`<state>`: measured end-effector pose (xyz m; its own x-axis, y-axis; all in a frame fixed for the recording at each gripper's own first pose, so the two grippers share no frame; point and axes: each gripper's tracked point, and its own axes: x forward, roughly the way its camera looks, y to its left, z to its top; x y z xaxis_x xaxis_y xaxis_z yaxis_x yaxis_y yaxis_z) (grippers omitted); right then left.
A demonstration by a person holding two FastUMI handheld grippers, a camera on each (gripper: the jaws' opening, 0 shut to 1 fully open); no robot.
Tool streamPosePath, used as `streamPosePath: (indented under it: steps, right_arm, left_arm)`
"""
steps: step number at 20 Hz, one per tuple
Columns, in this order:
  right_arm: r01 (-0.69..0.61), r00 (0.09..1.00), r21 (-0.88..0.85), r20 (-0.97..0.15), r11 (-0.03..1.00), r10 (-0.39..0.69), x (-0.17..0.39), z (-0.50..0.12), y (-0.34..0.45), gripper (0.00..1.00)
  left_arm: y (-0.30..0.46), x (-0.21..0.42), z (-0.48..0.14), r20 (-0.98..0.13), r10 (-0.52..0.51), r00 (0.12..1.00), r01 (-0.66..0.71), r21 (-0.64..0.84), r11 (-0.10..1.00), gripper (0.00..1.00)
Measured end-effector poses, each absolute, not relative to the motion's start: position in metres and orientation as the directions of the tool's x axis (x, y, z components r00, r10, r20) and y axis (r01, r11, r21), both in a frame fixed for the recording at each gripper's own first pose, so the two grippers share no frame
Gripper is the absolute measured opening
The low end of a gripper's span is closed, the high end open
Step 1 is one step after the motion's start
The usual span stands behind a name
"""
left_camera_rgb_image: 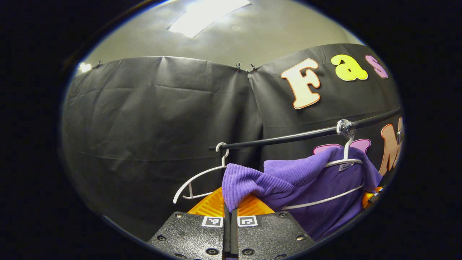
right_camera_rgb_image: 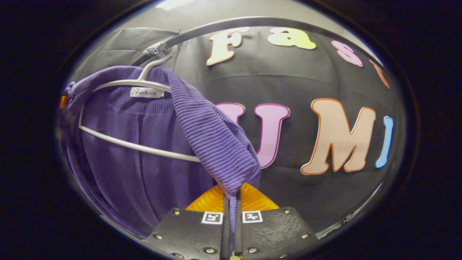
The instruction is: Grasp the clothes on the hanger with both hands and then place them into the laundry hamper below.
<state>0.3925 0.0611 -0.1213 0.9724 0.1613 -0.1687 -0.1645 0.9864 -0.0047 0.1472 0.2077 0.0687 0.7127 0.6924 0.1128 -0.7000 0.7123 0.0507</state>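
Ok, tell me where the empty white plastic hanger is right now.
In the left gripper view, the empty white plastic hanger hangs near the left end of the black rail, left of the purple ribbed knit garment on its own hanger.

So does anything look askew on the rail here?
Yes. The purple garment sits lopsided on its hanger, both ribbed ends dragged off it into the shut left fingers and right fingers. A second hanger hangs bare and tilted on the rail.
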Motion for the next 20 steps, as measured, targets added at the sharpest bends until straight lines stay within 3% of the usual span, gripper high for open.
streamPosePath:
  steps: [11,20]
  right_arm:
    - [-0.059,0.998,-0.052,0.03,0.997,0.061,0.407,-0.05,0.023,0.06]
    - [-0.13,0.989,-0.039,0.072,0.991,0.133,0.409,-0.034,0.04,0.03]
  left_arm:
    - [0.237,0.154,0.098,0.179,0.694,0.697,-0.711,0.057,0.7,0.0]
    - [0.274,0.164,0.142,0.27,0.69,0.672,-0.73,0.086,0.678,0.02]
